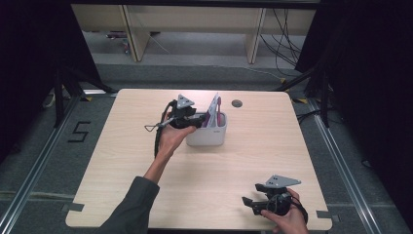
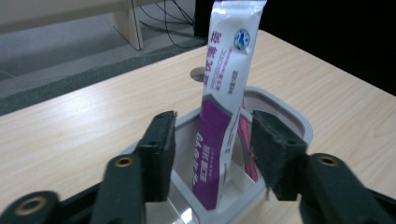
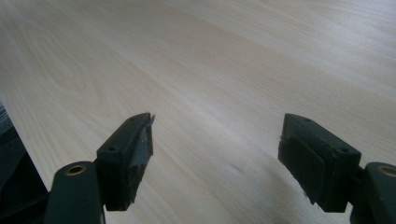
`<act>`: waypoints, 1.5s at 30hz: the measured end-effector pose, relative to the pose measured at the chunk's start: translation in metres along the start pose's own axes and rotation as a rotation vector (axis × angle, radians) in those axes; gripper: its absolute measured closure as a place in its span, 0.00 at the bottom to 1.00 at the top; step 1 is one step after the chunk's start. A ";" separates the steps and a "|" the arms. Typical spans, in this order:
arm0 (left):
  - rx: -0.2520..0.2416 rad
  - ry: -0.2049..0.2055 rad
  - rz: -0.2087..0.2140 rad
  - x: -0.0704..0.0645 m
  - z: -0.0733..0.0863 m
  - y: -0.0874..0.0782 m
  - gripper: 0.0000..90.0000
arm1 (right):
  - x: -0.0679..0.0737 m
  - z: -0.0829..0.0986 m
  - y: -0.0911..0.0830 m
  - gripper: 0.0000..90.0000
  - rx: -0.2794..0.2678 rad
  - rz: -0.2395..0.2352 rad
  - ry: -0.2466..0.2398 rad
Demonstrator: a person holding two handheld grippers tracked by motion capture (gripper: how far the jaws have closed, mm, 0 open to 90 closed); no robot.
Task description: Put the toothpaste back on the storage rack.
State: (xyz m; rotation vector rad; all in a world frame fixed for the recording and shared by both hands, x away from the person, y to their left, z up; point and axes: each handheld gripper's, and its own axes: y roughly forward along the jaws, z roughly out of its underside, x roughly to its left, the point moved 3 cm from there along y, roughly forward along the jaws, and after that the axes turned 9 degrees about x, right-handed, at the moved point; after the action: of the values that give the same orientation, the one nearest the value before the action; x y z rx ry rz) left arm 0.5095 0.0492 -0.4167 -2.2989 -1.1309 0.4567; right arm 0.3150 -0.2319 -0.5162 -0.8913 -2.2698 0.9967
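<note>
- Desk: pale wood-grain top with rounded corners, carrying a white bin at mid-depth, a little toward the far edge.
- White bin: rounded rectangular tub, standing upright on the desk; a round cable hole lay in the desk top just beyond the bin, toward the far edge.
- Left claw: held by the person's left hand at the bin's left side, reaching over its rim. In the left gripper view its jaws stood spread, one on either side of the sachet, neither pad clearly touching it.
- Right claw: well away from the bin, near the desk's front edge on the right, in the person's right hand. Jaws spread wide over bare desk, nothing between them.
- Sachet: long white-and-purple stick pack, standing on end inside the bin, leaning slightly, its top well above the rim. A second, pinkish pack stood behind it in the same bin.
</note>
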 end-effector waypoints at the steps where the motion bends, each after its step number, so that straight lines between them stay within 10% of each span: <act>1: 0.008 0.013 -0.007 0.001 0.001 -0.003 0.54 | 0.000 0.000 0.000 0.30 0.000 0.000 0.000; 45: 0.031 -0.038 -0.016 0.034 0.088 -0.076 0.31 | -0.001 -0.001 0.001 0.30 -0.005 0.008 0.014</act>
State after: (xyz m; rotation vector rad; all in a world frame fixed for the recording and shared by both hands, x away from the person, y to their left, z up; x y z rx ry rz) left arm 0.4371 0.1425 -0.4443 -2.2614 -1.1519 0.5099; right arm 0.3162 -0.2314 -0.5169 -0.9065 -2.2600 0.9861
